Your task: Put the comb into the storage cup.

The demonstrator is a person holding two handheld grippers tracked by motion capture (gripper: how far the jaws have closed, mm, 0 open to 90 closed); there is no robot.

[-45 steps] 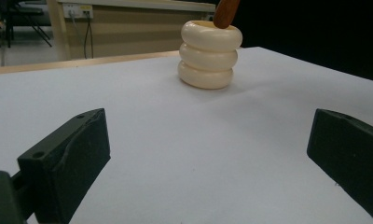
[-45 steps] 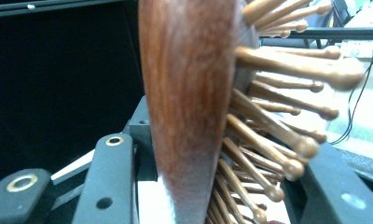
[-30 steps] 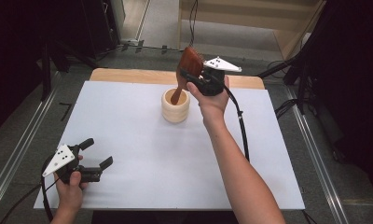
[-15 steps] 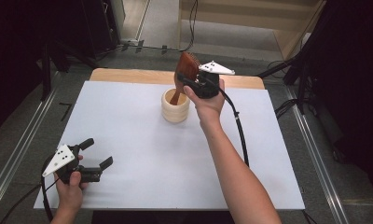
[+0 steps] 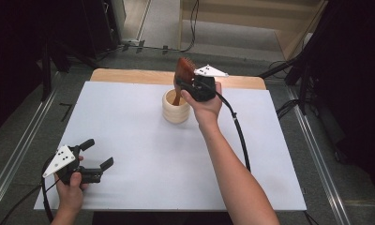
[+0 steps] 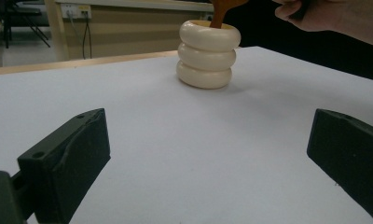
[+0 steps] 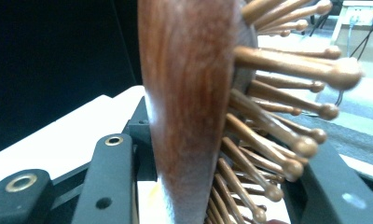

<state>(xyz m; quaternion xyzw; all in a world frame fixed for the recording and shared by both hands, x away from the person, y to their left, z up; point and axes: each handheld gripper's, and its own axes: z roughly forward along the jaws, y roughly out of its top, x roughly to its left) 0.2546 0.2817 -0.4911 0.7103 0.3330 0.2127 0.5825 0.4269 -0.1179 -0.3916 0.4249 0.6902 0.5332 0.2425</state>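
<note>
A cream ribbed cup (image 5: 176, 107) stands on the white table top (image 5: 143, 140), toward the far middle. My right gripper (image 5: 184, 83) is shut on a brown wooden hairbrush (image 5: 183, 75), whose handle dips into the cup while its bristled head points up. In the right gripper view the hairbrush (image 7: 194, 93) sits between the black jaws, its wooden pins pointing right. My left gripper (image 5: 97, 154) rests low at the near left, open and empty. The left gripper view shows the cup (image 6: 207, 53) far ahead with the brush handle (image 6: 218, 14) in it.
The white table top has a wooden strip (image 5: 129, 75) along its far edge. Metal rails (image 5: 17, 154) run along the floor on both sides. A black cable (image 5: 239, 136) trails from my right gripper beside the forearm.
My right gripper has sunk a little with the hairbrush, bringing the handle deeper into the cup. The left gripper has kept still.
</note>
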